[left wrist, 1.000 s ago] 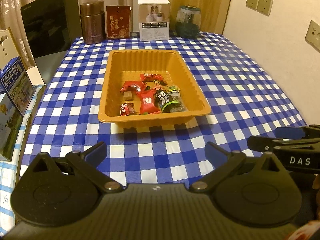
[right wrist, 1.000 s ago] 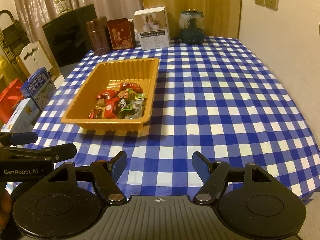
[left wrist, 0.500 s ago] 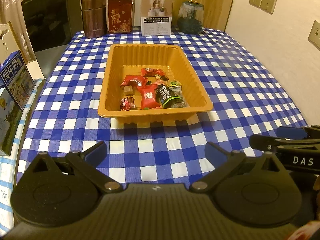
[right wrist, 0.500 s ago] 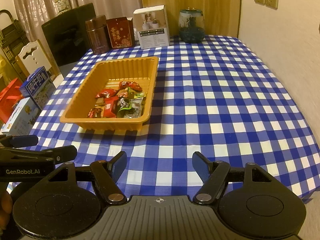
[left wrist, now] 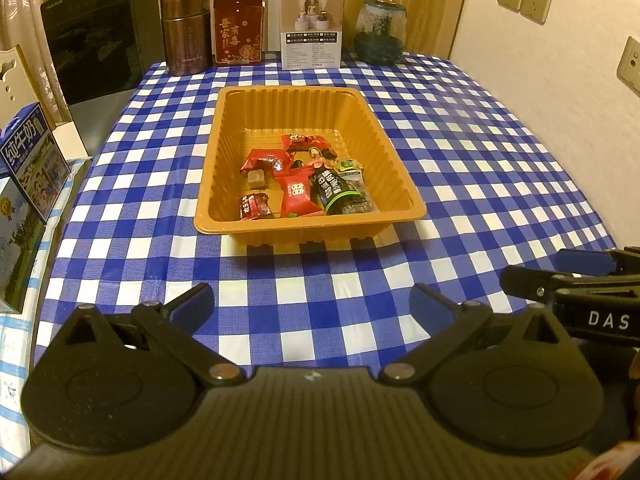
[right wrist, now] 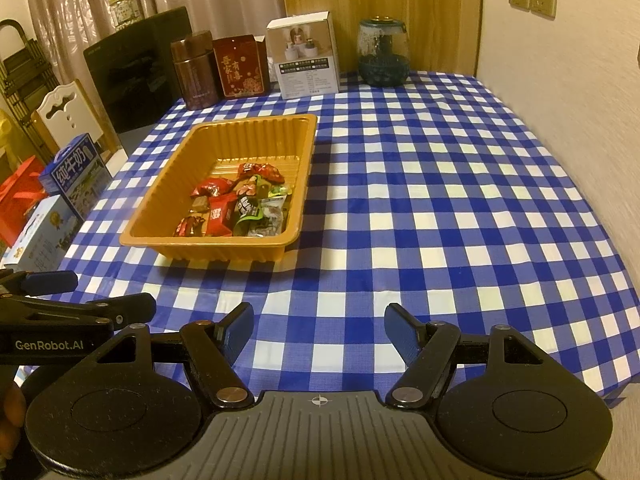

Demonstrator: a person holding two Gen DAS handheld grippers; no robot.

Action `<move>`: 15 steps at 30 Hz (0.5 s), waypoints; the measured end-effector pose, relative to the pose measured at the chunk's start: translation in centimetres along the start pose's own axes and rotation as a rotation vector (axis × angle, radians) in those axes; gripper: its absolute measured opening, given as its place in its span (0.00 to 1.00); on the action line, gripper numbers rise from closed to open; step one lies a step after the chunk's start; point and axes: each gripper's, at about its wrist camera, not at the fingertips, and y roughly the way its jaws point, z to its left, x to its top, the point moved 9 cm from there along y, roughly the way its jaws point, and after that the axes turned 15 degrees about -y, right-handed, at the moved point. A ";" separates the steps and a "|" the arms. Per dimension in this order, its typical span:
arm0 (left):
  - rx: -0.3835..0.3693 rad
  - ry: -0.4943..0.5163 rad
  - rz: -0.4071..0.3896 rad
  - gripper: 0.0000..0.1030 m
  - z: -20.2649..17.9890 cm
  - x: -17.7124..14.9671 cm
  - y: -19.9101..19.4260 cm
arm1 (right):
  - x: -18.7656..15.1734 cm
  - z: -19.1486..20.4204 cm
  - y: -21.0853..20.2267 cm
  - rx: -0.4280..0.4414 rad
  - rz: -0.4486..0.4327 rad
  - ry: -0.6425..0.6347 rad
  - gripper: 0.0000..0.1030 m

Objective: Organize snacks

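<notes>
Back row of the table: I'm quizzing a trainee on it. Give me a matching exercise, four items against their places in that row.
Things:
1. flask
2. red tin
3. white box
4. glass jar

Places:
A. far right
B. second from left
C. far left
D. second from right

Pairs: 1-C, 2-B, 3-D, 4-A
</notes>
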 end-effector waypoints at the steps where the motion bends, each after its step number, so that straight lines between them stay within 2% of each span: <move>1: 0.000 0.000 -0.001 1.00 0.0 0.0 0.0 | 0.0 0.0 0.0 0.000 0.000 0.000 0.70; 15: 0.000 0.001 0.000 1.00 -0.1 0.0 0.0 | 0.1 0.0 0.0 -0.002 -0.002 0.000 0.70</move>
